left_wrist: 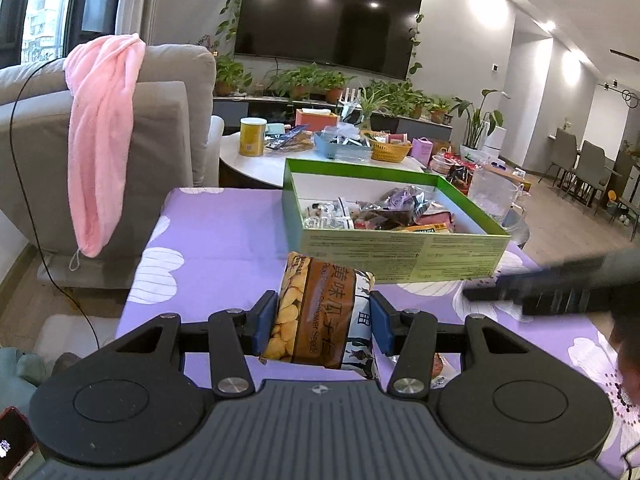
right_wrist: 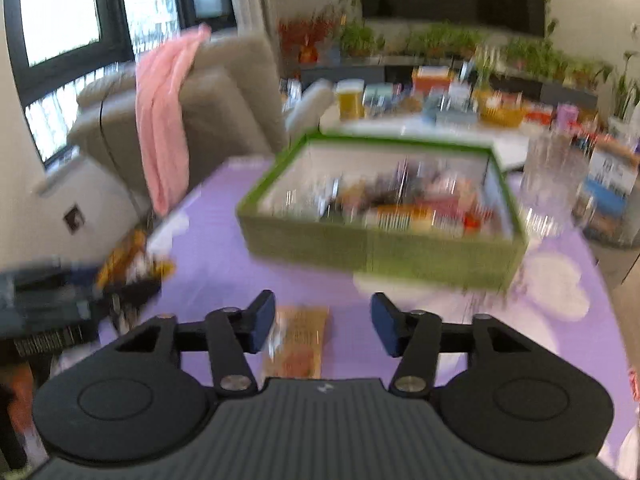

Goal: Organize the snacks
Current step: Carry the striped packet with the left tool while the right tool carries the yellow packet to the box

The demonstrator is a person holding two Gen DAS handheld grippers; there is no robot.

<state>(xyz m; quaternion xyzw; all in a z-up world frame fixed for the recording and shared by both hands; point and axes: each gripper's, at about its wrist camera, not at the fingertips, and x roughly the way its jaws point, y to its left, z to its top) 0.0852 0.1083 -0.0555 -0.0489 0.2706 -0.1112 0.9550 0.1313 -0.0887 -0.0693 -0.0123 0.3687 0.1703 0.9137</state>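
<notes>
My left gripper [left_wrist: 323, 322] is shut on a brown and yellow sunflower seed packet [left_wrist: 316, 296], held off the purple floral cloth [left_wrist: 224, 240] just before the green box [left_wrist: 400, 250]. The box holds several wrapped snacks. At the right of this view my right gripper [left_wrist: 560, 288] shows as a dark blur. The right wrist view is blurred: my right gripper [right_wrist: 323, 322] stands open over the cloth, and a small orange-brown packet [right_wrist: 298, 340] lies under the gap, closer to the left pad. The green box [right_wrist: 380, 252] lies ahead; my left gripper [right_wrist: 48, 312] with its packet [right_wrist: 128, 264] shows at the left.
A grey sofa [left_wrist: 168, 120] with a pink towel [left_wrist: 104, 128] stands left of the table. Beyond the box, a white round table [left_wrist: 260, 164] carries a yellow can, baskets and more snacks. A clear glass jug [left_wrist: 494, 196] stands to the right of the box.
</notes>
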